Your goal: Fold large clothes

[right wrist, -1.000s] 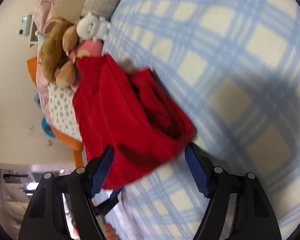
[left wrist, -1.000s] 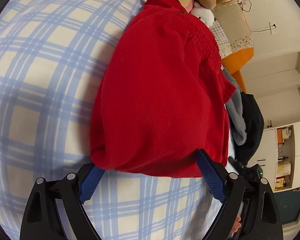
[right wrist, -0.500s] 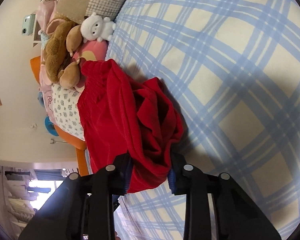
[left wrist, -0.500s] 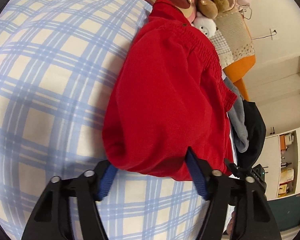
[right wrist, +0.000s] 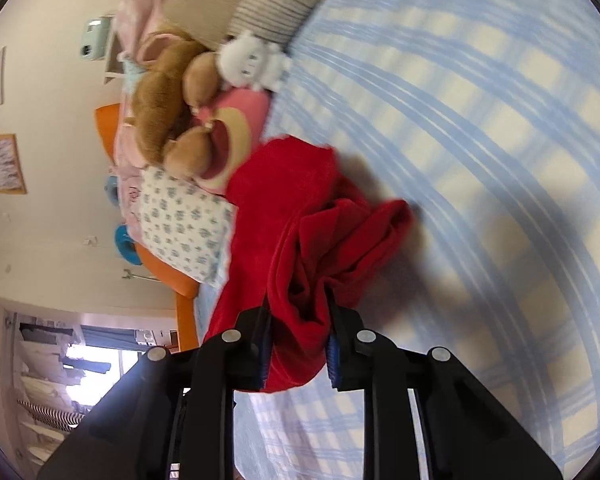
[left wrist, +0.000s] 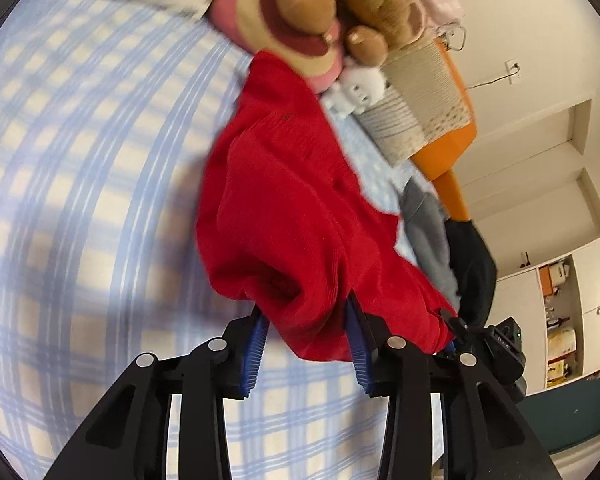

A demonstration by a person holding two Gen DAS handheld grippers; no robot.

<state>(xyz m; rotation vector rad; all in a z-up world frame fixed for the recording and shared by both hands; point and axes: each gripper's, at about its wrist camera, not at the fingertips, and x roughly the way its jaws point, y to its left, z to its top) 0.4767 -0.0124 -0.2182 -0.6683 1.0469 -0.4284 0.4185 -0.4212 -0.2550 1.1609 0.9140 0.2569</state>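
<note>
Your left gripper point(left wrist: 306, 332) has just been closing, and its blue-padded fingers point(left wrist: 255, 350) now clench a bunched hem of the red garment point(left wrist: 284, 208). The cloth rises off the blue-and-cream checked bed point(left wrist: 80, 168) where you grip it and stretches away toward the head of the bed, its far end just beside the brown teddy bear point(left wrist: 364, 4) and the small white plush toy point(left wrist: 358, 88). Beyond the garment's edge in this view, a grey cloth point(left wrist: 428, 236) and a black cloth point(left wrist: 474, 264) lie against each other, near an orange headboard point(left wrist: 448, 152).

Your right gripper point(right wrist: 298, 344) has likewise just been closing; its fingers point(right wrist: 334, 356) pinch a thick fold of the same red garment point(right wrist: 300, 216), which hangs gathered and rumpled between them, with the rest trailing onto the bed point(right wrist: 480, 140). A floral pillow point(right wrist: 180, 224) lies touching the garment's side below the toys.
</note>
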